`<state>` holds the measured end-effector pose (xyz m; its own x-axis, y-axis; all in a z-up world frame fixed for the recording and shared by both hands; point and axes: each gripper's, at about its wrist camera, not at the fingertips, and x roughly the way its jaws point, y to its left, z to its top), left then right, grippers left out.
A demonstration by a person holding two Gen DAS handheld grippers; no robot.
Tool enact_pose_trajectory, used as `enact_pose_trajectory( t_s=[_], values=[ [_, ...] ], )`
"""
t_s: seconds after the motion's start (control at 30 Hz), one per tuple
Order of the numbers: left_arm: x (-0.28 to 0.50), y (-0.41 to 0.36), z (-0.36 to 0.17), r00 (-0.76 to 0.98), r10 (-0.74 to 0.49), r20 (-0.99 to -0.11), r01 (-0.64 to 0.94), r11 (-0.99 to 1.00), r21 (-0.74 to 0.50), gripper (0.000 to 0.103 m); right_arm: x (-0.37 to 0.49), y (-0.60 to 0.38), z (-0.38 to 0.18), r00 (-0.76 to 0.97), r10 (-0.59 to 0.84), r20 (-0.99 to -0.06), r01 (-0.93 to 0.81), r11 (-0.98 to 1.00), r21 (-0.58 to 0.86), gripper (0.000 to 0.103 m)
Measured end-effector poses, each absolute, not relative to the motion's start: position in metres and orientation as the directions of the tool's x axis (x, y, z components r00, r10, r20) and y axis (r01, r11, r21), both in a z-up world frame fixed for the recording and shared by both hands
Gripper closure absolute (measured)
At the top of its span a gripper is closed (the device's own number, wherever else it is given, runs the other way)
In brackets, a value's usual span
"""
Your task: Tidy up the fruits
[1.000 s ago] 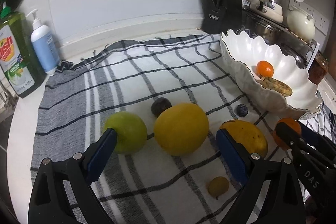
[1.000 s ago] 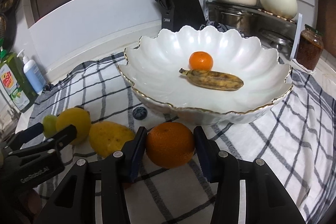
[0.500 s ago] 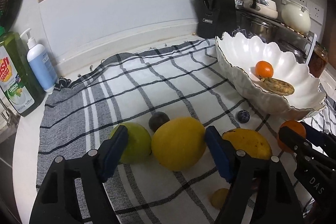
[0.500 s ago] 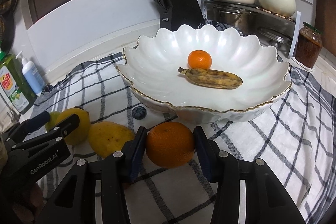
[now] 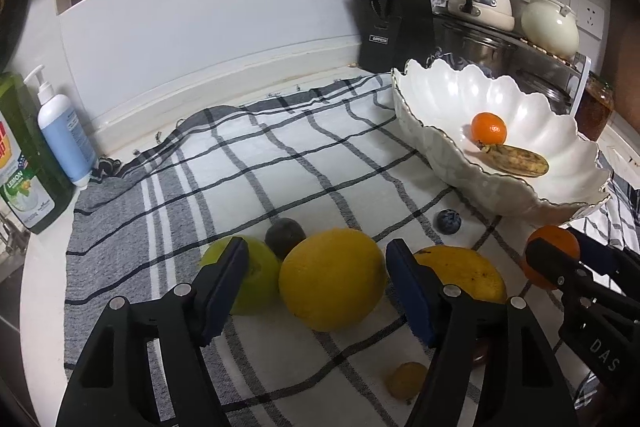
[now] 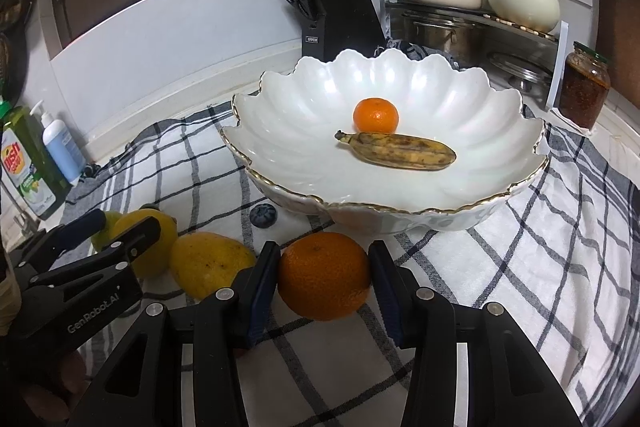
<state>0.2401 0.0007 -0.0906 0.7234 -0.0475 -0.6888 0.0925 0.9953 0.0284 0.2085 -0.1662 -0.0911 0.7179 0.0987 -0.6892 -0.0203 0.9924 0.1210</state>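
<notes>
Closing in from a wider spread, the left gripper brackets the yellow citrus without a visible squeeze; the right gripper stays clamped on the orange; beyond, the scalloped bowl awaits both.

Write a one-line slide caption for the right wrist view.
Right gripper clamps an orange on the checked cloth before a white bowl holding a banana and tangerine.
</notes>
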Motion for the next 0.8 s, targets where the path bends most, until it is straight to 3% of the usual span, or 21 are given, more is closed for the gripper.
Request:
enact_pose_trajectory(
  t_s=[0.17,0.5,0.63,0.8],
  values=[
    [0.244,-0.003,-0.09,0.698,-0.114,-0.707,0.13,0.991,-0.032,0.032,0.206,-0.169,-0.087,0.724,0.097,-0.682,-0.015,0.992,0.126,0.056],
    [0.244,-0.011,-0.093,0.694,-0.122,-0.709,0.144,0.989,-0.029,0.033,0.206,-0.172,-0.085,0.726,0.092,-0.682,-0.009,0.992,0.125,0.056],
    [0.244,-0.01,-0.095,0.688,-0.136,-0.713,0.148,0.988,-0.045,0.042,0.205,-0.172,-0.085,0.726,0.092,-0.681,-0.01,0.992,0.123,0.056],
    [0.242,-0.01,-0.095,0.692,-0.131,-0.71,0.144,0.989,-0.042,0.045,0.205,-0.174,-0.085,0.724,0.09,-0.684,-0.008,0.993,0.121,0.056]
  ],
)
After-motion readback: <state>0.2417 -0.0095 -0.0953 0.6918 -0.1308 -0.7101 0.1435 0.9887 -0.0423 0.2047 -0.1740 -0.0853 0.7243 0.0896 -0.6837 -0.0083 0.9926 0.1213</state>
